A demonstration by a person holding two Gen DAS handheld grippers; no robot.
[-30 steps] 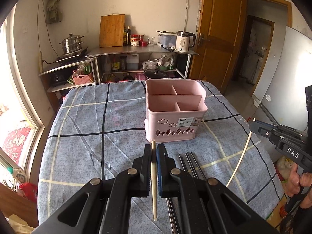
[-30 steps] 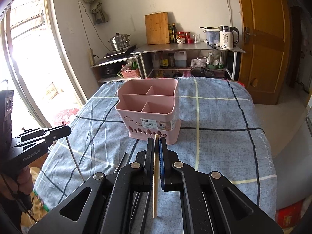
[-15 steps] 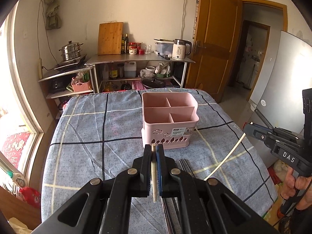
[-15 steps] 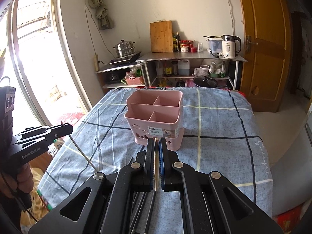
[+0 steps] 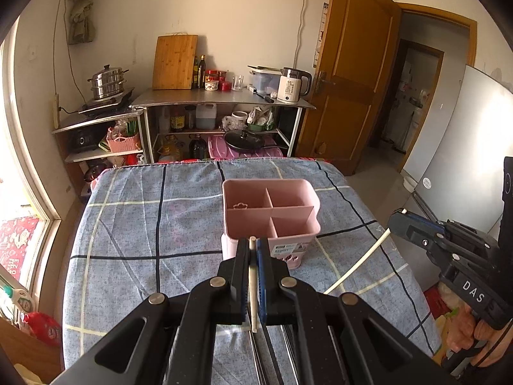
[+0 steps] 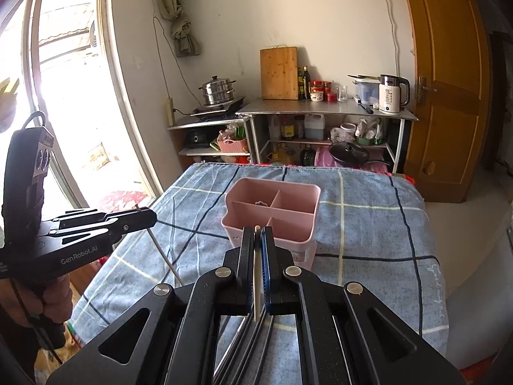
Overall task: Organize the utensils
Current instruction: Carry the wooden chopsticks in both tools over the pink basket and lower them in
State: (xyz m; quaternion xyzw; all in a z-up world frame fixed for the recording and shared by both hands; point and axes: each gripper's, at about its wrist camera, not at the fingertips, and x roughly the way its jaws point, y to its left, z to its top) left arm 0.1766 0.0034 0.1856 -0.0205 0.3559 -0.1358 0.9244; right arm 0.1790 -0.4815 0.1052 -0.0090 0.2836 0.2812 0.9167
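A pink utensil basket with several empty compartments stands on the checked blue tablecloth; it also shows in the right wrist view. My left gripper is shut on a pale chopstick, held above the table just short of the basket. My right gripper is shut on a second pale chopstick at similar height. Each gripper shows in the other's view, the right one with its chopstick hanging down, the left one likewise.
Dark metal chopsticks lie on the cloth under my grippers, also in the right wrist view. Behind the table stand metal shelves with a kettle, a cutting board and pots. A window is left, a wooden door right.
Both grippers have risen and pulled back from the basket with their chopsticks still gripped. The basket now looks smaller and farther, seen more from above.
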